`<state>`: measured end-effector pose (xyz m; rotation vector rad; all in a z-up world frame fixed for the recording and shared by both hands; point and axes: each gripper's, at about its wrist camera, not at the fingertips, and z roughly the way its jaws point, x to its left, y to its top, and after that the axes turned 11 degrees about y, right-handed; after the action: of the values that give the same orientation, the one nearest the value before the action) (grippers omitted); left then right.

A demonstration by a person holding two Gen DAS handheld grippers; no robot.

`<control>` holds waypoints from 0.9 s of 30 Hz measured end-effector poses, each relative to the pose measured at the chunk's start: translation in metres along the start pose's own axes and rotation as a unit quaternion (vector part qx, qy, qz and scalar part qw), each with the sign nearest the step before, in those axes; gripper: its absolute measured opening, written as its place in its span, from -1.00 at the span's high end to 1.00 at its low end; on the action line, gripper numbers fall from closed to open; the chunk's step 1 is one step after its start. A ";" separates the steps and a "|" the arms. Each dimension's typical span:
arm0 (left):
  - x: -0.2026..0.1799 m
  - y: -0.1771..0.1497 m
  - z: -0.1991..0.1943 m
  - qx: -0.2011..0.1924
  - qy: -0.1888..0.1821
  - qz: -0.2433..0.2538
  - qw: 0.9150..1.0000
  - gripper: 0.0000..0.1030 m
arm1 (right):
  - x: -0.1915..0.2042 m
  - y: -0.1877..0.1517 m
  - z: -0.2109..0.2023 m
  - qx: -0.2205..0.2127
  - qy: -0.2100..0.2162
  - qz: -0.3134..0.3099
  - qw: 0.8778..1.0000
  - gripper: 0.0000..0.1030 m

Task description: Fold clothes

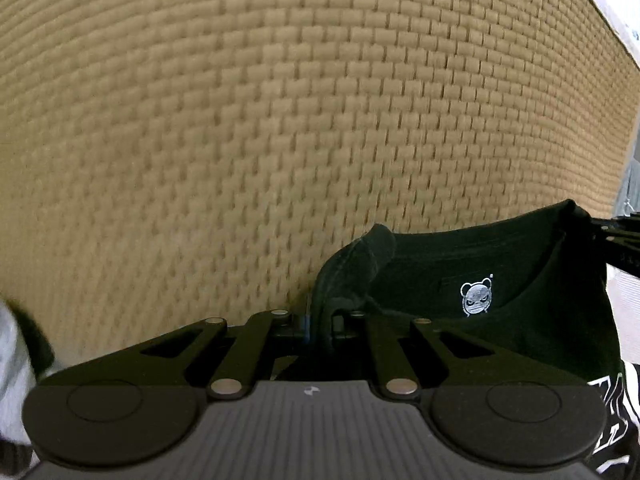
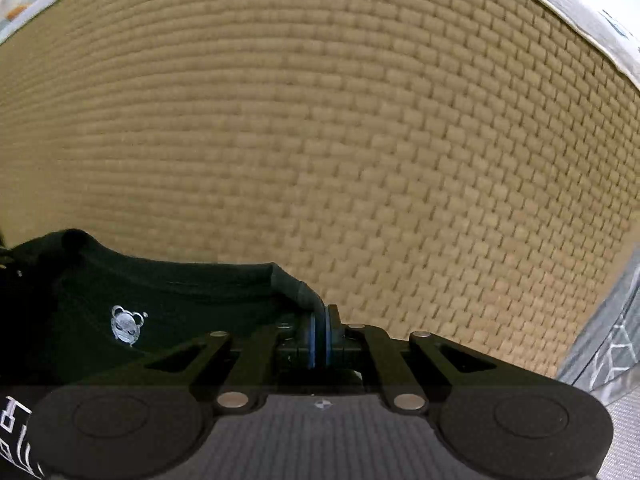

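Observation:
A black T-shirt (image 1: 500, 280) with a small white panda logo (image 1: 475, 299) inside its neck hangs stretched between both grippers above a tan woven mat (image 1: 280, 120). My left gripper (image 1: 320, 320) is shut on one shoulder edge of the shirt, which bunches up over its fingers. In the right wrist view the same black T-shirt (image 2: 180, 304) runs off to the left, and my right gripper (image 2: 320, 336) is shut on its other shoulder edge between blue-rimmed pads. White printed lettering (image 2: 16, 432) shows on the shirt's lower part.
The woven mat (image 2: 360, 140) fills most of both views. A pale band (image 2: 560, 0) borders it at the top right. A grey patterned cloth (image 2: 612, 340) lies beside the mat at the right. Something pale grey (image 1: 12, 360) sits at the left edge.

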<state>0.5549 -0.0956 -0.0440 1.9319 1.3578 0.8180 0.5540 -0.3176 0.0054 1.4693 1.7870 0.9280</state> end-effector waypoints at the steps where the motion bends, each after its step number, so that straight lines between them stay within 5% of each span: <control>1: -0.006 0.004 0.005 -0.002 0.005 0.010 1.000 0.83 | 0.000 0.003 0.006 0.006 -0.010 -0.008 1.000 0.90; 9: -0.047 -0.017 0.043 0.020 0.004 0.044 0.999 0.83 | -0.007 -0.025 0.053 0.066 -0.048 -0.064 0.995 0.91; 13: -0.057 -0.027 0.051 0.023 -0.012 0.064 0.998 0.82 | -0.023 -0.041 0.060 0.080 -0.037 -0.028 0.996 0.90; 24: -0.048 -0.056 0.065 0.035 0.005 0.070 0.997 0.74 | -0.028 -0.044 0.066 0.098 -0.026 -0.037 0.994 0.89; 27: -0.044 -0.057 0.064 0.042 0.004 0.073 0.996 0.59 | -0.052 -0.045 0.067 0.104 -0.015 -0.031 0.994 0.87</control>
<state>0.5607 -0.1310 -0.1335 2.1156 1.2865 0.8496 0.5939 -0.3661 -0.0671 1.5365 1.9426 0.7008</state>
